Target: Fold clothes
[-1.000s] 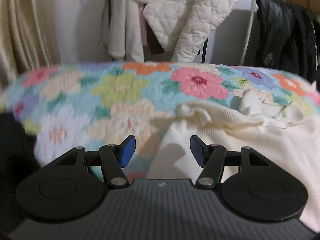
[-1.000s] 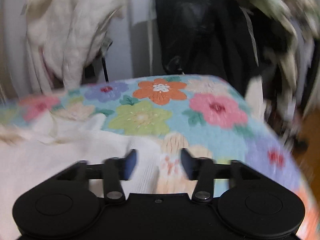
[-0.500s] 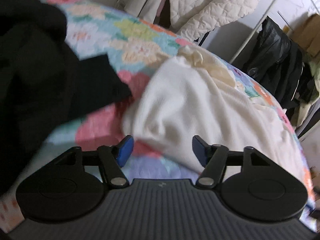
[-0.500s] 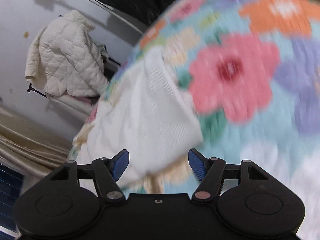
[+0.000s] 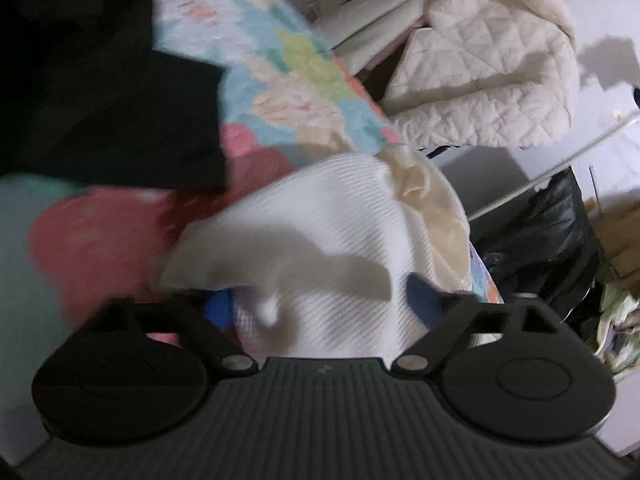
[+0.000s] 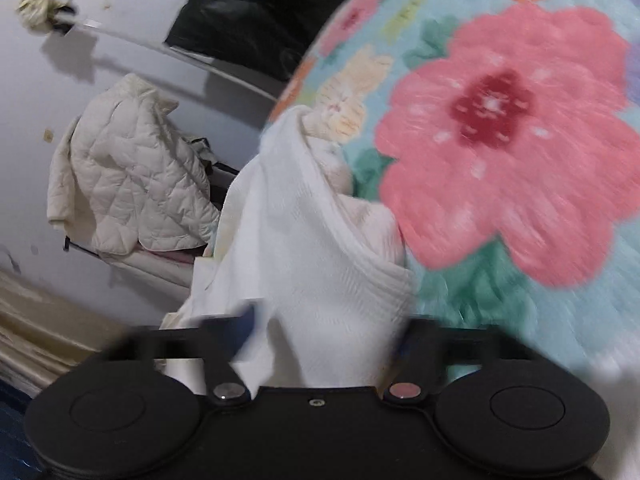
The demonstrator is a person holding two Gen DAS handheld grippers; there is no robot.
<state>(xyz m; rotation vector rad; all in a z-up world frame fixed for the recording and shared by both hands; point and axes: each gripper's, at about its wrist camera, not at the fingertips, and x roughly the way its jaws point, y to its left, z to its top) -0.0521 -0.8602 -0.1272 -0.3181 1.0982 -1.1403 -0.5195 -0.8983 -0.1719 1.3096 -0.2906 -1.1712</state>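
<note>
A floral bedspread is carrying the white knit garment; both grippers' jaws are standing apart, straddling its edge, seemingly preparing to pinch.

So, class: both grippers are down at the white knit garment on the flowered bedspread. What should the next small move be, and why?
Probably close both grippers. The left gripper and right gripper each stand open with a bunched edge of the white knit garment between the fingers, so the cloth seems placed for a pinch. It lies rumpled on the flowered bedspread, unfolded; lifting would come after.
</note>
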